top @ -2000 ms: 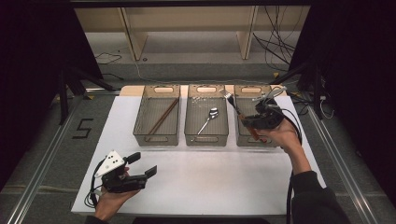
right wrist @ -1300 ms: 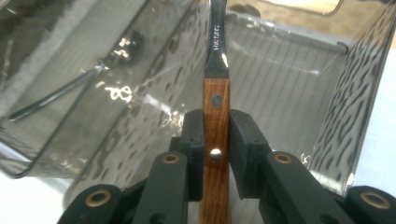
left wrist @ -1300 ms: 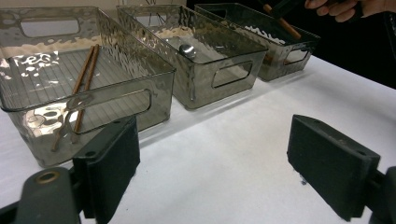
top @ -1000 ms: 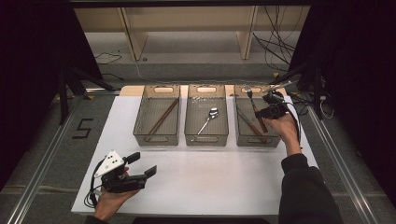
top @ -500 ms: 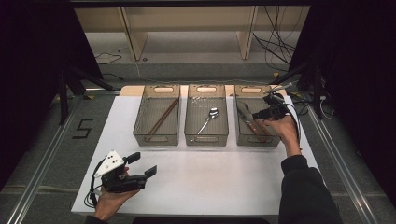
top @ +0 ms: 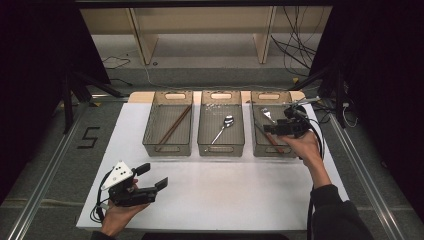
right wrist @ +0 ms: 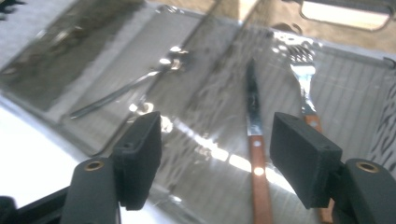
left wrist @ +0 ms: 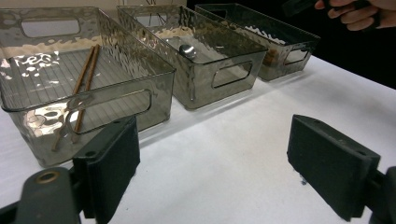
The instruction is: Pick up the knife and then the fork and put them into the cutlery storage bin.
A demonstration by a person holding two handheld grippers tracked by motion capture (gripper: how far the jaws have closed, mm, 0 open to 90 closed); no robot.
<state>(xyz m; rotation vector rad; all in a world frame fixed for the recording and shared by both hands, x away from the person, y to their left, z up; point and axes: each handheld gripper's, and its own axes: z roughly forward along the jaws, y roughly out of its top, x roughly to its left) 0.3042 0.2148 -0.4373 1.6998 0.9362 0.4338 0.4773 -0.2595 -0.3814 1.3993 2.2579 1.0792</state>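
Below your right tool (right wrist: 215, 158), jaws just opened, empty: fork (right wrist: 303, 77) beside knife (right wrist: 254, 140) in right bin (top: 257, 142). Light, stiff, slippery metal; grip wooden handle. Left tool (top: 150, 186) unclenched, empty.

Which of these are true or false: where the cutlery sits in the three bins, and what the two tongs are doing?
1. The chopsticks lie in the left bin. True.
2. The spoon lies on the white table outside the bins. False: it is in the middle bin.
3. The right tongs grip the fork. False: their jaws have just been opening with nothing between them, and the fork lies in the right bin beside the knife.
4. The left tongs are open and hold nothing. True.
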